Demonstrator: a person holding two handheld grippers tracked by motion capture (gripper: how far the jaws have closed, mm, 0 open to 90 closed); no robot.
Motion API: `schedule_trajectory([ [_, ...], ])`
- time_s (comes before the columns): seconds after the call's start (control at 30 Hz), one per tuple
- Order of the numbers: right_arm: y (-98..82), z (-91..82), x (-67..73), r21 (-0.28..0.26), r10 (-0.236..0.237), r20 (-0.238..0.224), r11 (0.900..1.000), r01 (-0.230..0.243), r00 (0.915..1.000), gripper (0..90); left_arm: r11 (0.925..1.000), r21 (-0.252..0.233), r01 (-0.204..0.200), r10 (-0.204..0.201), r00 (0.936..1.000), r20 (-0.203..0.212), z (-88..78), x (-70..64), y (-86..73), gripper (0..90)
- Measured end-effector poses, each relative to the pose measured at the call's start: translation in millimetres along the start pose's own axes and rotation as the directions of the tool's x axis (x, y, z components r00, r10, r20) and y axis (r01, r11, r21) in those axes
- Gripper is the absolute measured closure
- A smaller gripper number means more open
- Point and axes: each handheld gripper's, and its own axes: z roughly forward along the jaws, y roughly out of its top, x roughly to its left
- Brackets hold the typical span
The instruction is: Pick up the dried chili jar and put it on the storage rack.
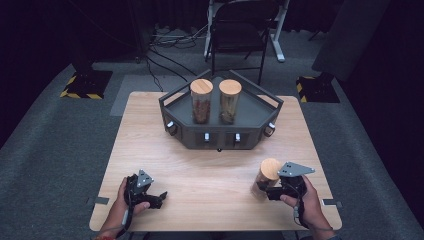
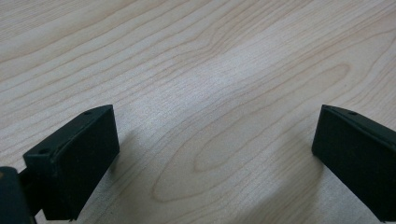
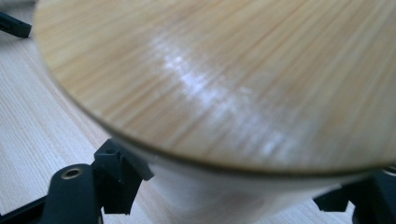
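A wooden tabletop [image 1: 210,165] is carrying a dark angular tray [image 1: 220,127], well ahead of both claws, with two lidded jars [image 1: 201,100] standing upright inside; a third jar [image 1: 266,177], its long axis vertical and bamboo lid [image 3: 224,79] facing up, is sitting between the right claw's [image 1: 272,192] jaws, apparently gripped just beneath the lid; likely glass, rigid, slippery, breakable; the left claw [image 2: 215,154] is hovering wide open, holding nothing.
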Motion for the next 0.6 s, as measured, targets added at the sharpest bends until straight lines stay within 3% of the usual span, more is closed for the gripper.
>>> schedule_trajectory([
  [0.6, 19.1, -7.3, -11.3, 0.004, 0.011, 0.007, 1.000, -0.011, 0.9999, 25.5, 1.0000, 0.002, 0.003, -0.003, 1.0000, 0.000, -0.1, -0.2, -0.1, 0.6],
])
